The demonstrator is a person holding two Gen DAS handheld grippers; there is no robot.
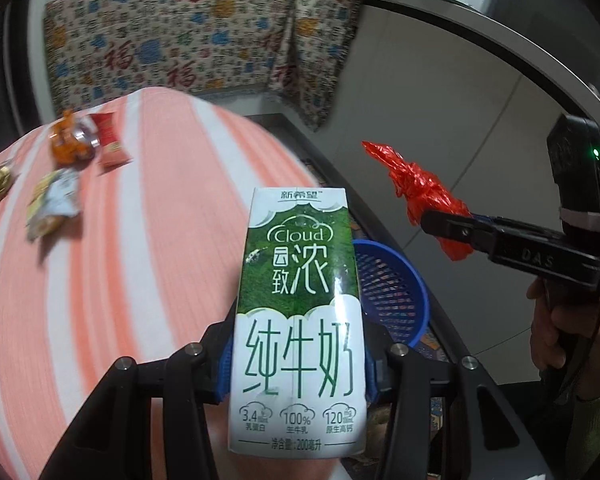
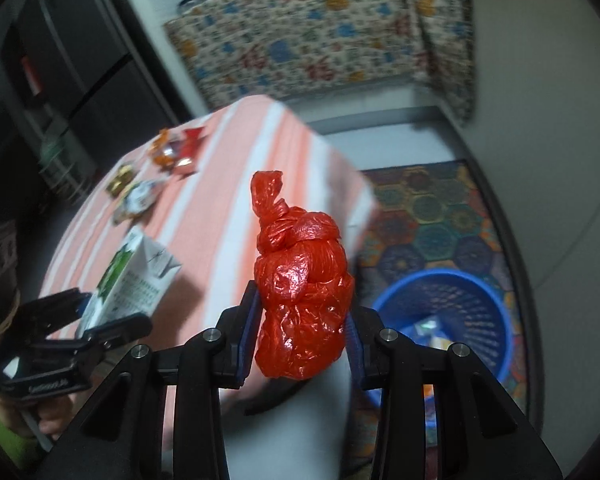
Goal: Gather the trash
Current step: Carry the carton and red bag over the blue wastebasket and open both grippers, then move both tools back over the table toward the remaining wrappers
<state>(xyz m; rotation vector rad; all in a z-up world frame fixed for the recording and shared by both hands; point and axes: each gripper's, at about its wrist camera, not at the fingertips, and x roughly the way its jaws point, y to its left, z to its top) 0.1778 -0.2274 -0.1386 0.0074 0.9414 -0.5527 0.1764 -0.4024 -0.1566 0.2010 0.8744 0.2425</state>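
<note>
My left gripper (image 1: 298, 364) is shut on a green and white milk carton (image 1: 298, 316), held upright above the edge of the striped table (image 1: 140, 264). From the right wrist view the same carton (image 2: 130, 284) shows at the left, clamped in that gripper (image 2: 100, 316). My right gripper (image 2: 300, 340) is shut on a knotted red plastic bag (image 2: 300, 300); the left wrist view has this bag (image 1: 420, 192) at the right, pinched in black fingers (image 1: 452, 228). A blue mesh basket (image 2: 448, 312) stands on the floor below, also seen behind the carton as a blue basket (image 1: 396, 300).
Several snack wrappers (image 1: 72, 148) lie on the far left of the pink and white striped tablecloth. A patterned cloth (image 1: 188, 36) covers furniture at the back. A colourful hexagon mat (image 2: 432, 216) lies under the basket. A hand in a green sleeve (image 1: 572, 344) holds the right gripper.
</note>
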